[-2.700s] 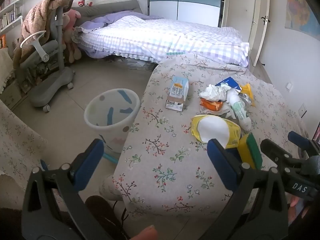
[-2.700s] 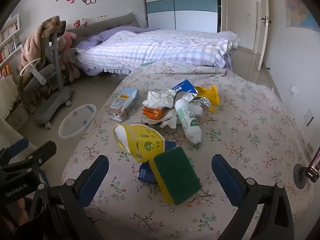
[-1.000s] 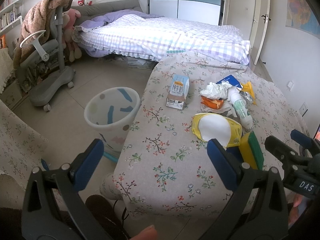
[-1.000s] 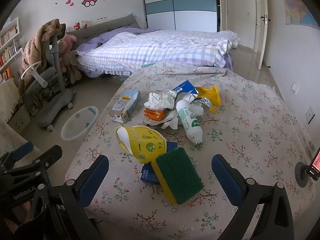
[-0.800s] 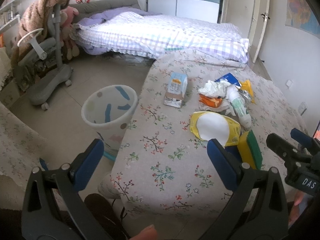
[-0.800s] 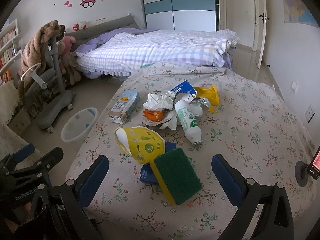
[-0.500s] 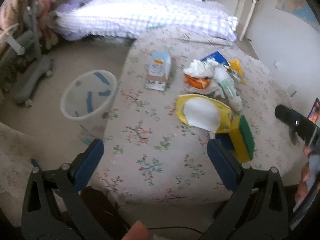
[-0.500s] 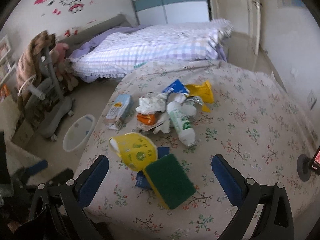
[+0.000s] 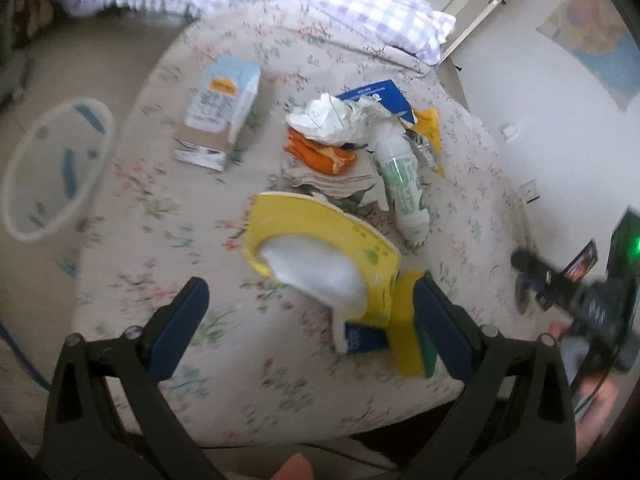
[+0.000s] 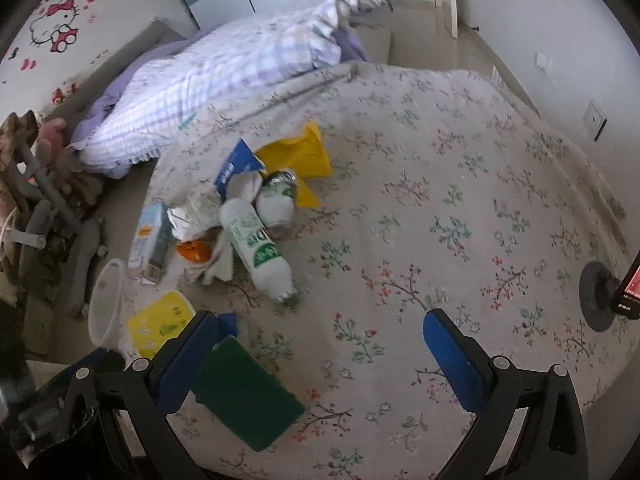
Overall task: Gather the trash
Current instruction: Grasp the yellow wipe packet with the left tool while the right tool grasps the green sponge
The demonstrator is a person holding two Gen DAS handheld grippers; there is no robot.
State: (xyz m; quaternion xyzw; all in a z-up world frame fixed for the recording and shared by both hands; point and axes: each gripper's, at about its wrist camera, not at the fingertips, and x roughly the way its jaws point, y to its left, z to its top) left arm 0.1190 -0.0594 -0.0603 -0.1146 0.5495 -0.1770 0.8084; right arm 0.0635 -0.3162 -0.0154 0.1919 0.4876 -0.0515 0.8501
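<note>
Trash lies on a floral-clothed table (image 9: 180, 208): a yellow paper bowl (image 9: 320, 256), a milk carton (image 9: 222, 112), crumpled white paper (image 9: 332, 118), an orange wrapper (image 9: 320, 152), a white plastic bottle (image 9: 402, 184) and a yellow bag (image 9: 430, 128). My left gripper (image 9: 308, 328) is open and empty, just in front of the bowl. My right gripper (image 10: 320, 360) is open and empty above the table, with the bottle (image 10: 258, 246) ahead to its left. A green and yellow sponge (image 10: 244, 392) lies by its left finger.
A white bin (image 9: 52, 168) with blue marks stands on the floor left of the table. A bed (image 10: 224, 80) lies behind the table. A phone on a stand (image 10: 600, 296) is at the table's right edge. A blue card (image 9: 360, 338) lies under the bowl.
Both grippers have moved forward and tilted down over the table. The left one has closed in on the yellow bowl. The right one has swung right, so the trash now sits to its left.
</note>
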